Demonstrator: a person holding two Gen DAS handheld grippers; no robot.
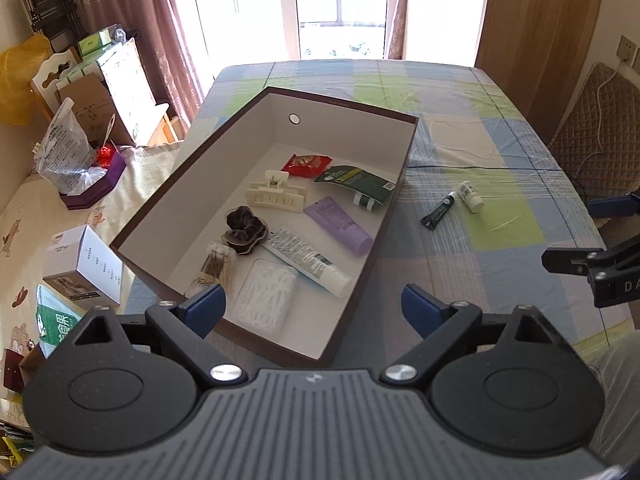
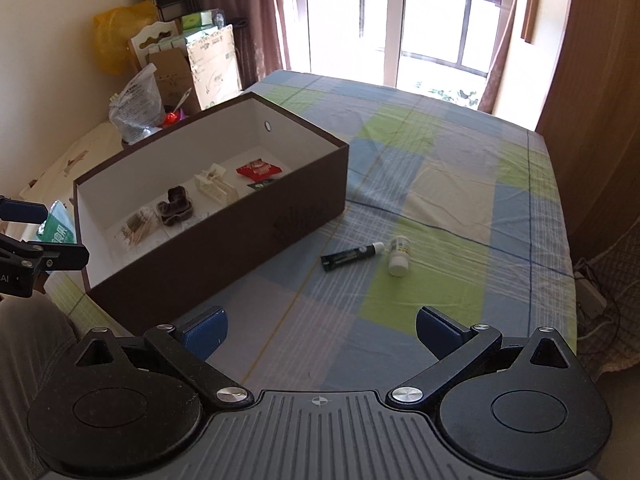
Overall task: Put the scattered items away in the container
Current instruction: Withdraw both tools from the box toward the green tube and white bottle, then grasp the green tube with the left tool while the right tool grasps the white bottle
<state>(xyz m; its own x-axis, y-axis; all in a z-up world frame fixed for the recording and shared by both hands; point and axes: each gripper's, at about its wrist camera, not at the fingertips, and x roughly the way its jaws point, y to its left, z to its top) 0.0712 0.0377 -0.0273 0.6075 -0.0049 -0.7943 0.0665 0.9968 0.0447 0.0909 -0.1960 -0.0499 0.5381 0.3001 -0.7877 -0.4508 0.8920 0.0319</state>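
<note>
A brown box with a white inside (image 1: pixel 416 136) (image 2: pixel 280 216) stands on the checked tablecloth. It holds a cream hair clip (image 1: pixel 274 196), a dark scrunchie (image 1: pixel 244 226), a purple tube (image 1: pixel 338 226), a white tube (image 1: pixel 306 262), a red packet (image 1: pixel 306 165), a green pouch (image 1: pixel 356 182), cotton swabs (image 1: pixel 218 266) and a bag of floss picks (image 1: pixel 266 294). On the cloth to the box's right lie a dark green tube (image 2: pixel 350 257) (image 1: pixel 440 210) and a small white bottle (image 2: pixel 399 257) (image 1: pixel 471 196). My left gripper (image 1: pixel 314 308) hovers open over the box's near end. My right gripper (image 2: pixel 320 330) is open above the cloth, short of the two items.
Left of the table a cushioned bench carries a white carton (image 1: pixel 86 268), a purple box (image 1: pixel 94 186) with a plastic bag, and cardboard boxes (image 1: pixel 100 108). A quilted chair back (image 1: pixel 592 116) stands at the right. A bright window lies beyond the table's far edge.
</note>
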